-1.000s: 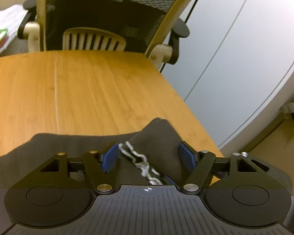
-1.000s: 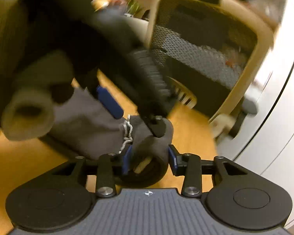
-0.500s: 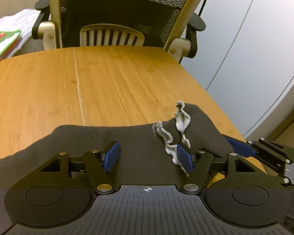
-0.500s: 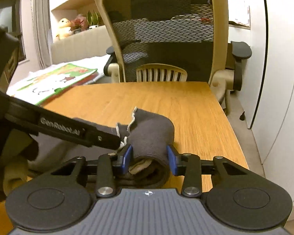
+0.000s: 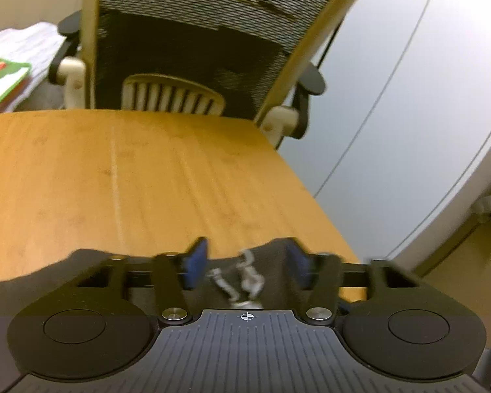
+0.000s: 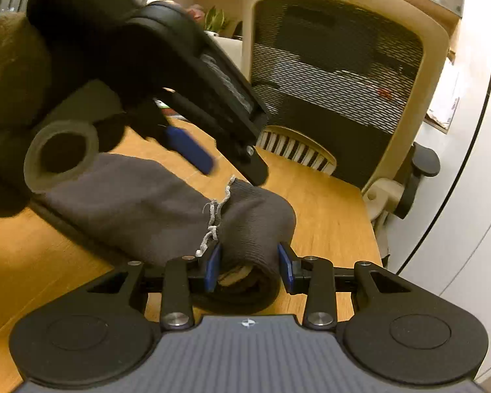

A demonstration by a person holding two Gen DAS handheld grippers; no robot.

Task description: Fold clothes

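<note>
Lying lengthwise leftward from the right gripper (image 6: 248,263), which clamped its rolled end, the grey garment (image 6: 140,209) passed beneath the left gripper (image 5: 245,263), whose fingers stood apart.

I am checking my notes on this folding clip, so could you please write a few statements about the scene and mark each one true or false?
1. The right claw grips a rolled end of the grey garment. True.
2. The garment lies on a glass table. False: the table is wooden.
3. A pale frayed thread hangs from the garment. True.
4. The left claw is shut tight on the cloth. False: its pads stand apart, astride the garment.
5. A mesh-backed chair stands at the table's far side. True.
</note>
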